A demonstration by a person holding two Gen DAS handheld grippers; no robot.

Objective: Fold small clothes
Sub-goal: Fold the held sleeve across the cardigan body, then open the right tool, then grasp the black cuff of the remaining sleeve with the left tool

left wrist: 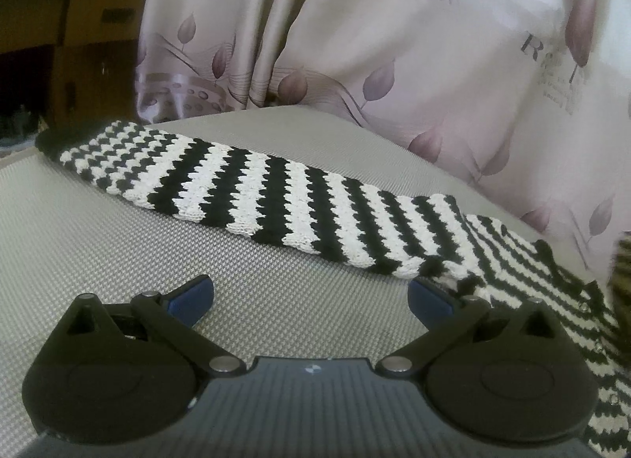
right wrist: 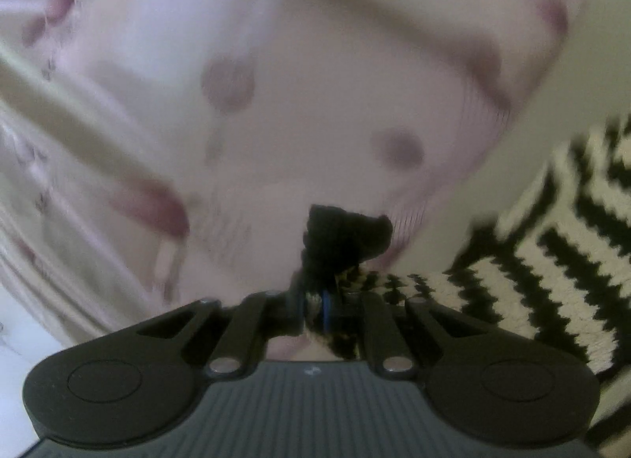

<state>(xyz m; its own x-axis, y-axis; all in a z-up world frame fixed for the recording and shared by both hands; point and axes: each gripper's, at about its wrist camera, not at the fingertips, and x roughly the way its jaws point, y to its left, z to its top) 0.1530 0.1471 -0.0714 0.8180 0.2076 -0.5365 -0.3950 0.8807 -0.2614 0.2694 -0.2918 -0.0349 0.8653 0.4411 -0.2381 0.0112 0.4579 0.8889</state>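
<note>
1. Curtain (left wrist: 394, 63): pale satin with mauve leaf print, hanging right behind the work area. In the right wrist view it is pure motion blur, so that side is hard to check.
2. Counter (left wrist: 118, 241): grey, fine woven-grid texture, flat; looks grippy, so dragged fabric could bunch.
3. Sweater (left wrist: 276, 197): chunky black-and-white zigzag knit. One long sleeve lies flat across the counter; the body runs off to the right.
4. Right claw (right wrist: 315, 310): clenched on a black knit edge of the sweater, lifted clear with the curtain behind it. Risk: thick, stretchy knit in a narrow pinch can slip out in a fast swing, or the fold lands skewed.
5. Left claw (left wrist: 311, 296): released, fingers wide apart, low over the counter just short of the sleeve, right fingertip at the knit's edge. Risk: nothing pins the sweater, so a pull may drag the whole thing.
</note>
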